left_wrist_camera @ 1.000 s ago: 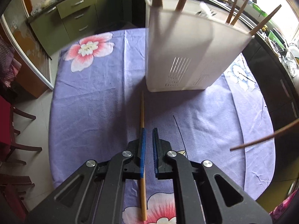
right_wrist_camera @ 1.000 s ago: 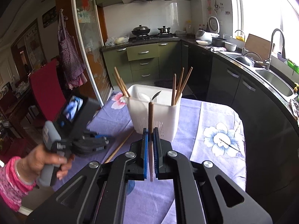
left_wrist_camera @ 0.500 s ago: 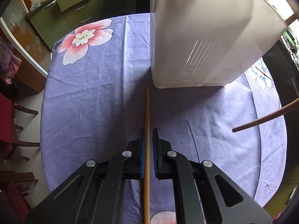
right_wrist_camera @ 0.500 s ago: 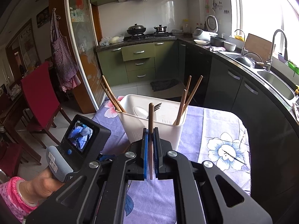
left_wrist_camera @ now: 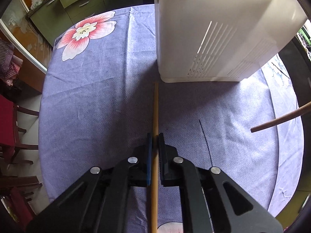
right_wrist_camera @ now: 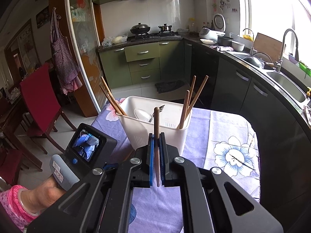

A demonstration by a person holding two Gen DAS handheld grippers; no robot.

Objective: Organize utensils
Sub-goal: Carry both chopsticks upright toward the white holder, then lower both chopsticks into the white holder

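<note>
- My left gripper [left_wrist_camera: 155, 143] was clamped on a pale bamboo chopstick [left_wrist_camera: 155, 106] lying flat on the purple floral tablecloth [left_wrist_camera: 93, 97], its tip just short of the white utensil caddy [left_wrist_camera: 213, 29].
- My right gripper [right_wrist_camera: 156, 149] was closed on a darker wooden chopstick [right_wrist_camera: 156, 120], held upright just in front of the caddy.
- I judged both sticks light, stiff and smooth (apt to pivot), so a hold nearer the middle suited them.
- The caddy already held chopsticks, a spoon [right_wrist_camera: 142, 114] and a fork [right_wrist_camera: 159, 109]; those leaning sticks crowded the opening.
</note>
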